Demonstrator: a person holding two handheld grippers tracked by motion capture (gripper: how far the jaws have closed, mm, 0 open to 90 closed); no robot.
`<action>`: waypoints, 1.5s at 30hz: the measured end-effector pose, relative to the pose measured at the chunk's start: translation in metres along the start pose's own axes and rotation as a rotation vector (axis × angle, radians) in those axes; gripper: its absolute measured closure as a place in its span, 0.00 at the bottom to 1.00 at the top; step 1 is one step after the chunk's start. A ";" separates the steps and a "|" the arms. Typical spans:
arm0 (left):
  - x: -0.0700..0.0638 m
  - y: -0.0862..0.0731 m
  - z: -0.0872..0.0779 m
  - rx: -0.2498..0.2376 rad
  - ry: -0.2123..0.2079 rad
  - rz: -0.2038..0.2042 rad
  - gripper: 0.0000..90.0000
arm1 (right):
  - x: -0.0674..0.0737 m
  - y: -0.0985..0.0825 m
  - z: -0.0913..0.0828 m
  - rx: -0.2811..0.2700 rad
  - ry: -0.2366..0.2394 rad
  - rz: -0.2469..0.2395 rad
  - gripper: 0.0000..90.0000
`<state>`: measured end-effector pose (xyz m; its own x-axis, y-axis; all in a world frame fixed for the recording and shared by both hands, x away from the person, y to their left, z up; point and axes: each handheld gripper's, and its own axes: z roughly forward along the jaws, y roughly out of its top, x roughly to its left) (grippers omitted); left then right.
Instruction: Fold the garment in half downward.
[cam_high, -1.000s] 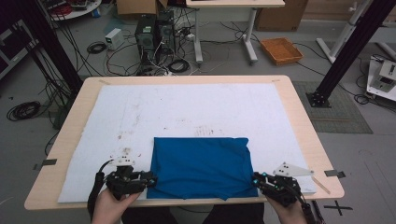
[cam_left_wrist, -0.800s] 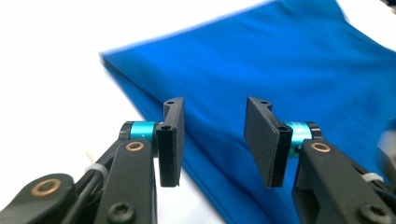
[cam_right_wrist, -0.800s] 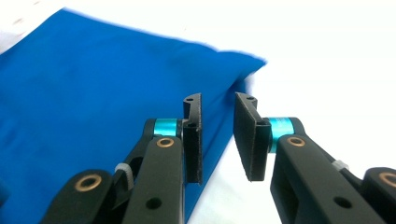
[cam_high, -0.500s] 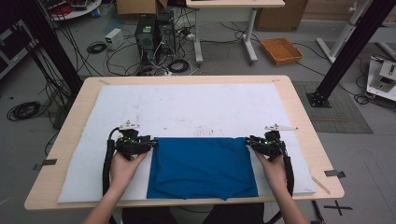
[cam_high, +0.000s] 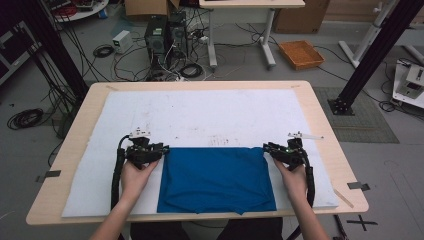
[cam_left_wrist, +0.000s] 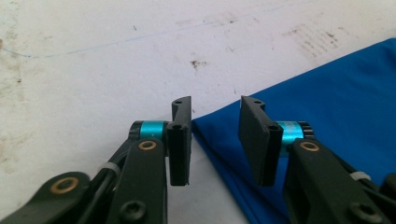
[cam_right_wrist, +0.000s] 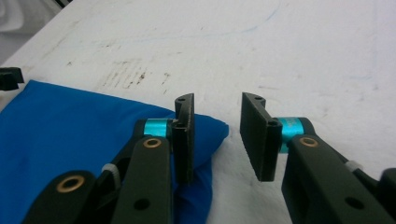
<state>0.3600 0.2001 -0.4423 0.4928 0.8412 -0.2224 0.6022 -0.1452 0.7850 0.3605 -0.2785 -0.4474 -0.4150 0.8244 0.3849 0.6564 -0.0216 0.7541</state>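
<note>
Lying flat near the front edge of the tabletop (cam_high: 80, 130) is a folded blue cloth (cam_high: 215, 180), spread on a white mat (cam_high: 210, 112) that covers most of the wood. All places below are given from this cloth.

At its far left corner sits the left claw (cam_high: 161, 151), held in a person's left hand (cam_high: 136, 175). Seen from the left gripper view, this claw (cam_left_wrist: 215, 140) has its jaws apart with a clear gap, having just been closing a little. The cloth's corner (cam_left_wrist: 210, 128) lies in the gap between them, and no pad presses on it — nothing is gripped.

At the cloth's far right corner sits the right claw (cam_high: 267, 149), held in the right hand (cam_high: 294, 181). From the right gripper view, this claw (cam_right_wrist: 217, 140) is also parted, its jaws having just been opening. The cloth's rounded corner (cam_right_wrist: 210, 130) lies by the left jaw and partly behind it, poking into the gap; the other jaw stands off it over bare mat. I cannot tell whether the left jaw touches the fabric.

Both forearms come in from the cloth's near side, one along each edge. Beyond the tabletop, on the floor past the cloth's far side, lie cables (cam_high: 170, 60) and an orange tray (cam_high: 301, 54).
</note>
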 end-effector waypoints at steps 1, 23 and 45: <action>-0.001 0.000 0.002 0.008 0.007 0.006 0.67 | 0.001 0.000 0.004 0.012 -0.010 -0.010 0.76; 0.000 -0.001 0.004 -0.025 0.017 0.009 0.65 | 0.002 0.005 0.002 0.004 -0.056 -0.036 0.72; 0.006 -0.008 -0.001 -0.048 0.074 -0.006 0.56 | 0.005 -0.010 -0.015 0.072 -0.068 -0.146 0.87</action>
<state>0.3574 0.2064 -0.4497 0.4400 0.8787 -0.1851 0.5731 -0.1161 0.8112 0.3424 -0.2830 -0.4446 -0.4671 0.8523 0.2353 0.6370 0.1398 0.7581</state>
